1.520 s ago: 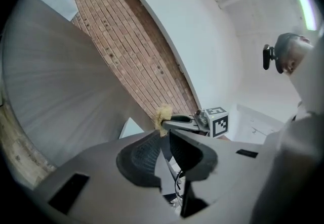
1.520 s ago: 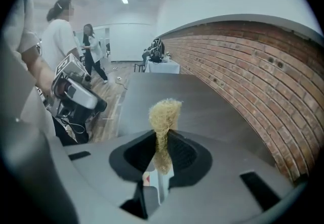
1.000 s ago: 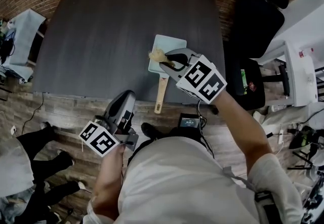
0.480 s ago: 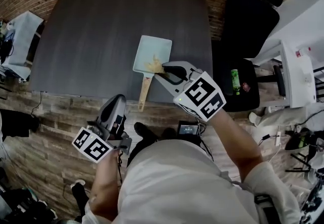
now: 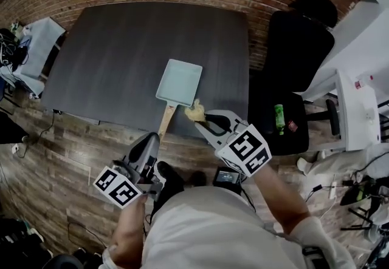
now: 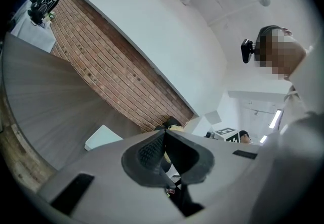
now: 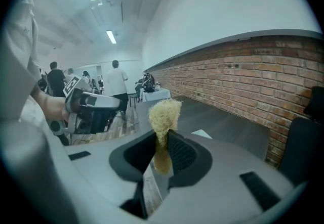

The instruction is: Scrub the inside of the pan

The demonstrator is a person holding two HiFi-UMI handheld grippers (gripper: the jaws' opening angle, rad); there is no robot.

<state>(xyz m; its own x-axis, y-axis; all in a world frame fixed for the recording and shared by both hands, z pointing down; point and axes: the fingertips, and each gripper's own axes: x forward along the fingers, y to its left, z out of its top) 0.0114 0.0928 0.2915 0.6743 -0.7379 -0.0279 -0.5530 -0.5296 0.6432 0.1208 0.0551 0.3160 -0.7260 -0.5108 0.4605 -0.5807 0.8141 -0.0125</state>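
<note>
right gripper (image 5: 202, 121), clamped on a yellow scrubber (image 5: 195, 112), sits just right of the handle (image 5: 167, 119) of the pan (image 5: 179, 82), which lies ahead; left gripper (image 5: 151, 139), closed and empty, is farther from the pan.

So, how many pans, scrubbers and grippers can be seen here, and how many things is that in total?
square pan: 1
yellow scrubber: 1
grippers: 2 (left gripper, right gripper)
total: 4
</note>
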